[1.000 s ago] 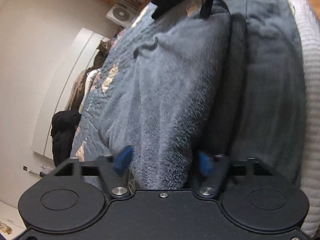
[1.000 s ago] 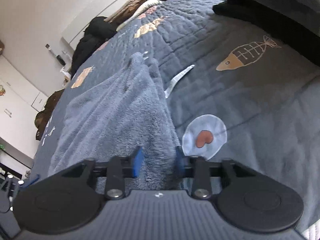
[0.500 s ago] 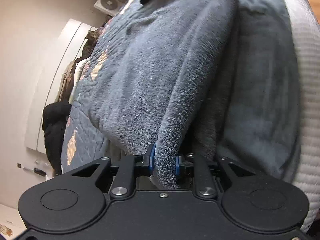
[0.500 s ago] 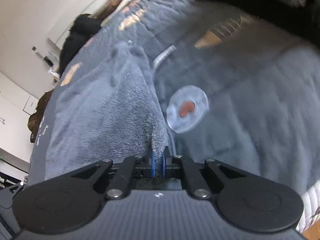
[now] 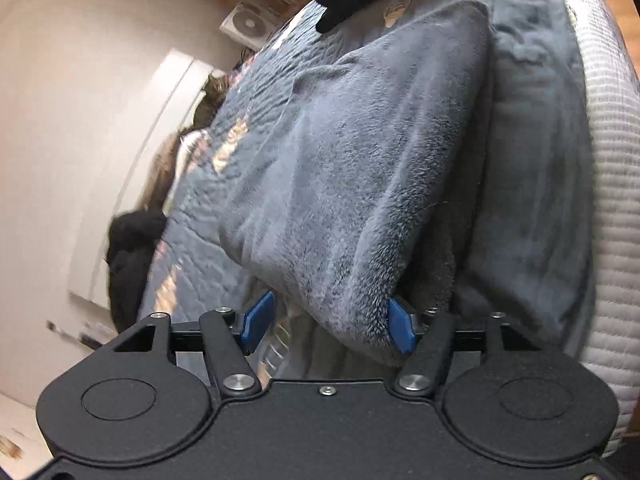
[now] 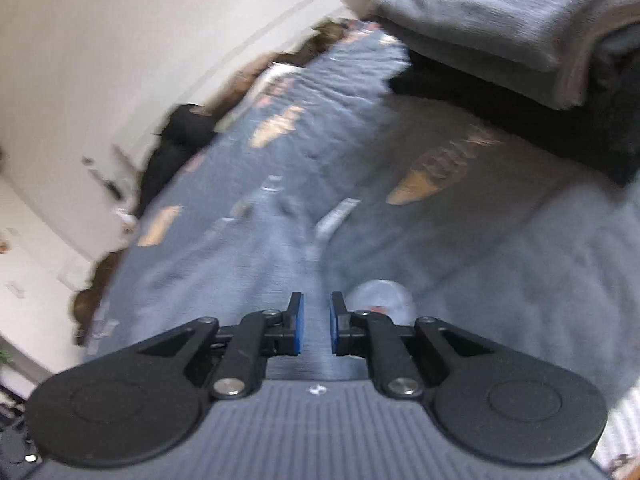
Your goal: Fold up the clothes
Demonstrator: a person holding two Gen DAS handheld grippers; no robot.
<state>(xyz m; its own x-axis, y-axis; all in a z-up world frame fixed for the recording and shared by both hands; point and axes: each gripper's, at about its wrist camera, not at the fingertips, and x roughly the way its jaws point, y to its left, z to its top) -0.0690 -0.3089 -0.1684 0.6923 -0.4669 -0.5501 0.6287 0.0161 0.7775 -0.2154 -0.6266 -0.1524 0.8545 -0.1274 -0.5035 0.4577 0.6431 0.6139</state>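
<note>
We're at release step: left gripper (image 5: pixel 327 322) opening, fleece garment (image 5: pixel 352 168) loose between pads, folded on bed (image 6: pixel 500 264). Right gripper (image 6: pixel 317 326) narrow gap, opening, empty. Next: regrasp 12 o'clock edge, probably.

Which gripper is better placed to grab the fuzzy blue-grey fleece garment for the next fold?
Left, probably: the left gripper has the fuzzy blue-grey fleece garment with its folded edge between its opening jaws, while the right gripper, nearly closed, holds nothing.
</note>
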